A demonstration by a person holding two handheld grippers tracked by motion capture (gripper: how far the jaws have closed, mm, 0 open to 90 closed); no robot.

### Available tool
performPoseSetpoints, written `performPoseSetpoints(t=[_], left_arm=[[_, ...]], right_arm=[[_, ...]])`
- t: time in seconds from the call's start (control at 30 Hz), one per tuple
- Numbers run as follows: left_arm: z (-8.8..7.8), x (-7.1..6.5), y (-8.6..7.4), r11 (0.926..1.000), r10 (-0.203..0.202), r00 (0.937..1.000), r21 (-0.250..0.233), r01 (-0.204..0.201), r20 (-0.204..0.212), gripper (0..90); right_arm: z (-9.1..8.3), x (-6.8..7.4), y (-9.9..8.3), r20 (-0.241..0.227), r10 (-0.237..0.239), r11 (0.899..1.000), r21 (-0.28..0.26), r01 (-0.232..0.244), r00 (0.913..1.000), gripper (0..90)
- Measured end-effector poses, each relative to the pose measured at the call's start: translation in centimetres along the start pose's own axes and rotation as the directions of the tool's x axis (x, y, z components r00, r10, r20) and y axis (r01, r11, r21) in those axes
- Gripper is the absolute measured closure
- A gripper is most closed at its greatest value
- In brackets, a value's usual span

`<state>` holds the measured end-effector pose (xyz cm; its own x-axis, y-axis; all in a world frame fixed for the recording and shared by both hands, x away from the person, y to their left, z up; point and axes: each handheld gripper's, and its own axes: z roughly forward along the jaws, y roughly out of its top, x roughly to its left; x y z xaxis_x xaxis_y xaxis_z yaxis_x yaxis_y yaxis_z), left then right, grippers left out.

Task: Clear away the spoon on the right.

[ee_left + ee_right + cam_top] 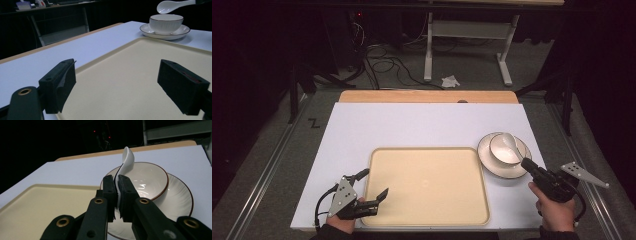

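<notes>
A white ceramic spoon (514, 144) hangs over a white bowl (501, 151) with a dark rim, which stands on a matching plate (504, 172) at the table's right. My right gripper (526, 163) is shut on the spoon's handle; in the right gripper view the spoon (127, 157) rises edge-on from the gripper (117, 187) above the bowl (150, 176). My left gripper (373, 183) is open and empty over the left edge of a beige tray (432, 200). The left gripper view shows its gripper (120, 85) wide apart above the tray (130, 65), with the bowl (166, 23) and spoon (170, 6) beyond.
The tray lies empty at the front middle of a white table top (412, 125) with a wooden strip (427, 96) along its far edge. Beyond the table are floor cables (387, 65) and a white desk frame (462, 35). Metal rails run along both sides.
</notes>
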<state>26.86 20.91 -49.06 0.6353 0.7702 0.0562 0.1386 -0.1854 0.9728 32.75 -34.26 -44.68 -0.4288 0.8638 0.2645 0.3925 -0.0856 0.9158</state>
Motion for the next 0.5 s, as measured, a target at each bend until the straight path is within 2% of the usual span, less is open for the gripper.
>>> performPoseSetpoints(t=[0.17, 0.5], left_arm=[[0.0, 0.0, 0.0, 1.0, 0.001, 1.0, 0.0, -0.001, 0.0, 15.8], [0.0, 0.0, 0.0, 1.0, 0.001, 1.0, 0.001, -0.001, 0.001, 15.8]], right_arm=[[-0.3, 1.0, 0.3, -0.018, -0.034, 0.999, -0.028, 0.034, 0.9993, 87.0], [0.3, 3.0, 0.1, -0.081, -0.095, 0.995, -0.024, 0.094, 0.9922, 86.9]])
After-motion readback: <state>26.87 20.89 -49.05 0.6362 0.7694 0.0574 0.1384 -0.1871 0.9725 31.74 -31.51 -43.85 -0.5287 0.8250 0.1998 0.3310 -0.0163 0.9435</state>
